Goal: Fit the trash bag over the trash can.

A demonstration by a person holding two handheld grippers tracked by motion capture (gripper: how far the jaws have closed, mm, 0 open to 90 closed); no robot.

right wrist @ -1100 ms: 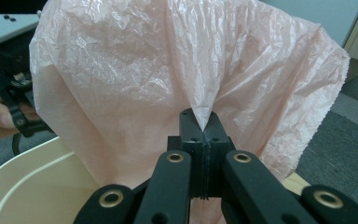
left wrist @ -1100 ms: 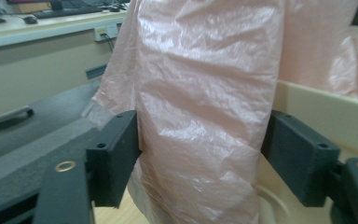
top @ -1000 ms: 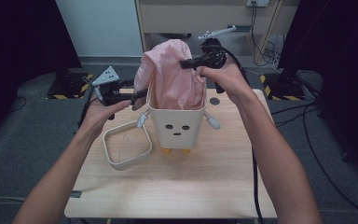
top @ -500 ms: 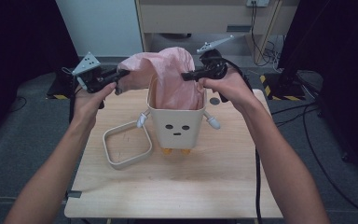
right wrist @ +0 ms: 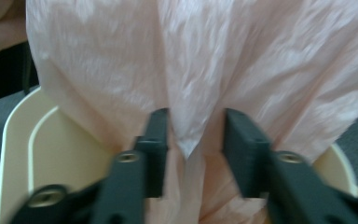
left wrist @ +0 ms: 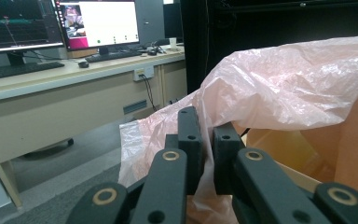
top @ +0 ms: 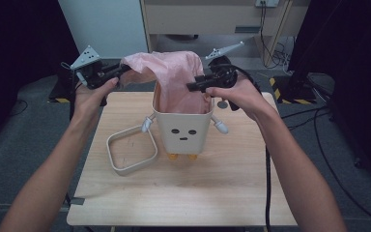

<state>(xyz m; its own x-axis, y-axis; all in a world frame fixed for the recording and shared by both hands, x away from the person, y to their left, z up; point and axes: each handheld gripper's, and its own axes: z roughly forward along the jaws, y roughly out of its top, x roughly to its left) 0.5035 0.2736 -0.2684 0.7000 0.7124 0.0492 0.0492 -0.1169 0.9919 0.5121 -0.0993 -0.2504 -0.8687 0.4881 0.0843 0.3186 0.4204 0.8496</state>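
A cream bin [top: 181, 130] with a drawn face stands mid-table, and a pink plastic bag [top: 174, 72] rises out of it. My left gripper [top: 118, 72] is up at the bag's left edge; its jaws have just closed and now pinch the film, stretching it leftward. In the left gripper view the left gripper [left wrist: 205, 154] clamps the pink bag [left wrist: 284, 84]. My right gripper [top: 193, 86] is at the bag's right side above the rim. Its jaws have just been opening: in its own view the right gripper [right wrist: 193, 140] stands apart with a loose fold of bag [right wrist: 186, 70] between, untouched.
A cream rounded-square ring [top: 131, 152] lies flat on the wooden table [top: 183, 193], left of the bin. The bin's small arms [top: 220, 126] stick out sideways. Cables [top: 319, 121] run over the floor to the right. A desk with monitors [left wrist: 98, 21] stands beyond.
My left gripper rose from beside the bin to the bag's left edge, shut on it and drew it out leftward. The right gripper sank slightly and opened, releasing the bag.
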